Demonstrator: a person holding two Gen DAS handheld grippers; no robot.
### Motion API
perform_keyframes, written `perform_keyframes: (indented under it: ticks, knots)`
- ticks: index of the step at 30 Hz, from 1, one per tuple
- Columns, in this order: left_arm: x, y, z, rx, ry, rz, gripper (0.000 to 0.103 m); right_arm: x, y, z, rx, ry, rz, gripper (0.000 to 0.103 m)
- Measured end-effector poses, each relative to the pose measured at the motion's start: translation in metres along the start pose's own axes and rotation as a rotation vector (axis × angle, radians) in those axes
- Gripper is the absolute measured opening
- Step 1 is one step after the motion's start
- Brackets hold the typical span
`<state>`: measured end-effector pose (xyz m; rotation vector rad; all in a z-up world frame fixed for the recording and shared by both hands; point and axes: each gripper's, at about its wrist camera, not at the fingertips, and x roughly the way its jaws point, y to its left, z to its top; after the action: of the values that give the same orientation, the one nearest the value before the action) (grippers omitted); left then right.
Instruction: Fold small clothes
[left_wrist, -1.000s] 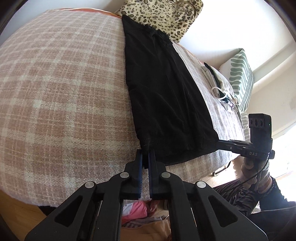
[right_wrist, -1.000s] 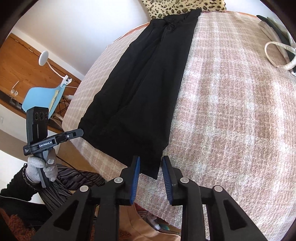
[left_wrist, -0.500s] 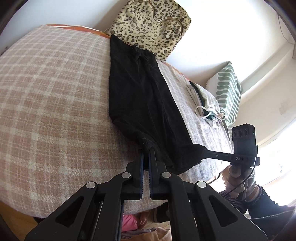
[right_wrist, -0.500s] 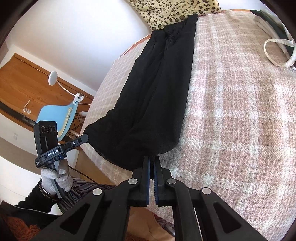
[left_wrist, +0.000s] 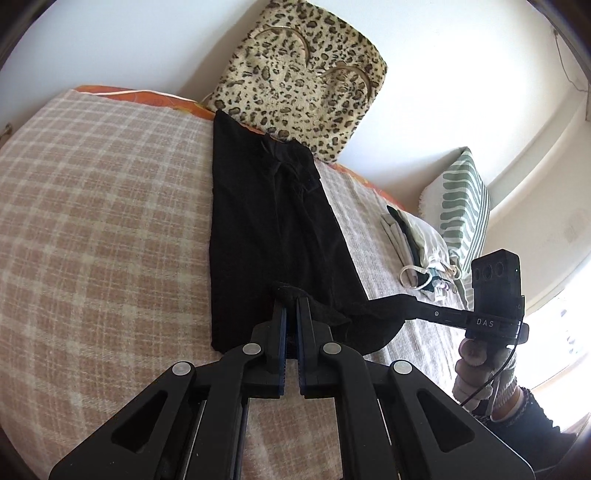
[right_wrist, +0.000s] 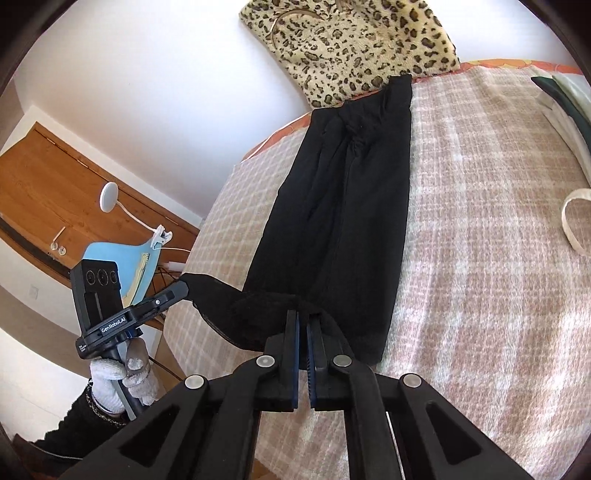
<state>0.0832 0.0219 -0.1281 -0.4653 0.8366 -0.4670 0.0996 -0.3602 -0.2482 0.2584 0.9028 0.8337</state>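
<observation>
Left gripper clamped on one near corner of the black garment; right gripper clamped on the other, hem lifted between them. Garment's long axis runs straight ahead across the plaid bed toward the leopard-print bag. Readable: "DAS", "GenRobot.AI".

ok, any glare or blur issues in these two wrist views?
Left wrist: window at lower right blown out, black garment shows little fold detail. Right wrist: evenly lit, sharp. Both: strong fisheye bending of the bed, dark corner vignette.
</observation>
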Motion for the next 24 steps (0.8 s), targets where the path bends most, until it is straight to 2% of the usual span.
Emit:
perform_keyframes:
  ticks: [9, 15, 22, 24]
  knots:
    - [0.036, 0.014, 0.027, 0.022, 0.019, 0.044, 0.003, 0.016, -0.027, 0.033, 0.055, -0.006, -0.053, 0.001]
    - [0.06, 0.027, 0.033, 0.013, 0.048, 0.078, 0.003, 0.025, -0.043, 0.046, 0.1, -0.012, -0.079, 0.001]
    - [0.067, 0.038, 0.036, -0.011, 0.045, 0.103, 0.003, 0.039, -0.053, 0.053, 0.123, 0.013, -0.079, 0.001]
    - [0.067, 0.04, 0.038, -0.017, 0.051, 0.122, 0.006, 0.041, -0.053, 0.054, 0.116, 0.018, -0.081, 0.006]
